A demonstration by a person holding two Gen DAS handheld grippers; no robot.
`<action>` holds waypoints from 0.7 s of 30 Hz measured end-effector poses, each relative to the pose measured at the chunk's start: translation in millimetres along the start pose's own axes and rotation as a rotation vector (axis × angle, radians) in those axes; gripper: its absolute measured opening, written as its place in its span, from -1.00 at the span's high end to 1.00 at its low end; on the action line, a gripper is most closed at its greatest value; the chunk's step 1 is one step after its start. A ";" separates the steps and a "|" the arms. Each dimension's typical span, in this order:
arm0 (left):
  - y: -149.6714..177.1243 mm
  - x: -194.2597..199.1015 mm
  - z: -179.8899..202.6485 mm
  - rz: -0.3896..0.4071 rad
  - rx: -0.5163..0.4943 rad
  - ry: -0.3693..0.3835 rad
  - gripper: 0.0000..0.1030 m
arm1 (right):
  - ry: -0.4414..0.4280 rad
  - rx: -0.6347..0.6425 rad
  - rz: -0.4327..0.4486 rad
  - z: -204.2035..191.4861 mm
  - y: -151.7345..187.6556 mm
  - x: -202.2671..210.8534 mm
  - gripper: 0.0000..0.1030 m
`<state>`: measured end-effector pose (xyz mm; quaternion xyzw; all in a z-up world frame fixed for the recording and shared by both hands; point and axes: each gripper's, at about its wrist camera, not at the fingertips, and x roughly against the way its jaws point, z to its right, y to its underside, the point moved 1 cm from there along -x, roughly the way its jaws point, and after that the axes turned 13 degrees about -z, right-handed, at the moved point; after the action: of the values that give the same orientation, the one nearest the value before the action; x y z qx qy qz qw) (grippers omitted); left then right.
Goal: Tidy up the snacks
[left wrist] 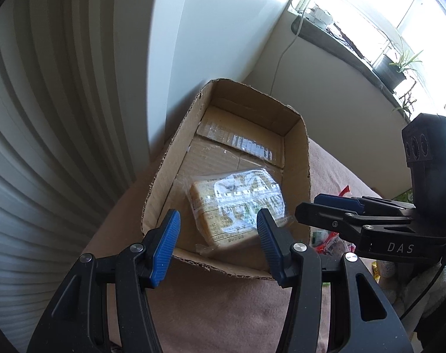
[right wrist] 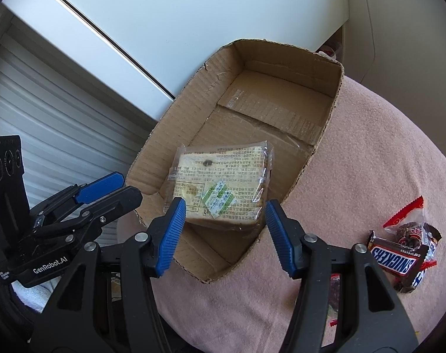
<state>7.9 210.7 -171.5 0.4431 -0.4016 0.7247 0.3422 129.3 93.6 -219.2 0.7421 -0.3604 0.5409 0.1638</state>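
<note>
A clear-wrapped pack of sliced bread (left wrist: 237, 206) (right wrist: 223, 185) lies inside an open cardboard box (left wrist: 299, 158) (right wrist: 175, 135), near its front end. My left gripper (left wrist: 218, 248) is open and empty, hovering just above the box's front edge. My right gripper (right wrist: 223, 234) is open and empty too, over the box's front corner with the bread between and beyond its fingers. Each gripper shows in the other's view, the right gripper (left wrist: 334, 209) at the right and the left gripper (right wrist: 105, 191) at the left. A Snickers bar (right wrist: 396, 261) and a red-edged snack bag (right wrist: 408, 223) lie right of the box.
The box stands on a surface covered with a pink cloth (right wrist: 370, 147). A white cabinet (right wrist: 164, 29) and a ribbed shutter (left wrist: 46, 117) rise behind and left. More wrappers (left wrist: 325, 238) lie beside the box. A windowsill with plants (left wrist: 399, 64) is far right.
</note>
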 end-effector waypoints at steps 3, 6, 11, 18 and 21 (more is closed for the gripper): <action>1.0 1.2 8.7 0.000 -0.050 -0.012 -0.02 | 0.008 -0.024 0.038 8.2 10.6 11.1 -0.15; 4.1 1.4 19.5 0.010 -0.098 -0.012 -0.02 | 0.022 -0.076 0.096 24.6 26.0 26.2 -0.15; 10.9 -2.2 43.8 0.000 -0.176 0.006 -0.02 | 0.056 -0.169 0.170 58.6 60.3 51.4 -0.15; 21.4 -8.3 79.6 -0.030 -0.244 0.038 -0.02 | 0.149 -0.279 0.195 100.4 117.1 84.1 -0.15; 27.3 -13.2 95.1 -0.045 -0.279 0.053 -0.02 | 0.171 -0.347 0.197 118.9 148.0 93.7 -0.15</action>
<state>24.4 112.5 -164.2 0.3809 -0.4793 0.6654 0.4271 119.8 -116.8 -197.5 0.6156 -0.5035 0.5451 0.2654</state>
